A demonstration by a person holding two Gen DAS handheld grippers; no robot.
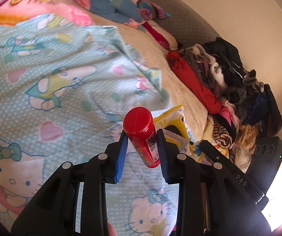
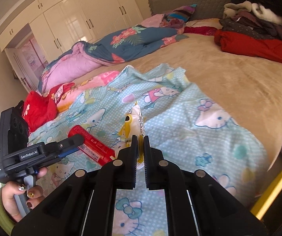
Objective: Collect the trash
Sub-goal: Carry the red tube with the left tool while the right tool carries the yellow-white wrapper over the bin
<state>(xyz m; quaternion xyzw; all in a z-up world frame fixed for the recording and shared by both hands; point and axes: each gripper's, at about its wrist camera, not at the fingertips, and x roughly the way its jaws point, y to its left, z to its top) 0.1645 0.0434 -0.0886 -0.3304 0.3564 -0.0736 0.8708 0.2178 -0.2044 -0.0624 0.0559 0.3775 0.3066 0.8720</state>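
Note:
My left gripper (image 1: 141,135) is shut on a red plastic tube (image 1: 143,135) with a barcode label and holds it above the Hello Kitty blanket (image 1: 48,90). The tube also shows in the right wrist view (image 2: 93,147), clamped in the left gripper (image 2: 76,143). My right gripper (image 2: 140,137) is shut on a yellow and white snack wrapper (image 2: 136,122) that stands up from between the fingers. The wrapper shows in the left wrist view (image 1: 172,122) just right of the tube, next to the right gripper body (image 1: 237,175).
The bed carries a beige cover (image 2: 229,74), a blue floral quilt (image 2: 125,43), a red cloth (image 2: 38,110) and a pile of clothes (image 1: 229,90) with a red jacket (image 2: 258,45). White wardrobes (image 2: 66,19) stand behind. A yellow edge (image 2: 274,188) shows at the lower right.

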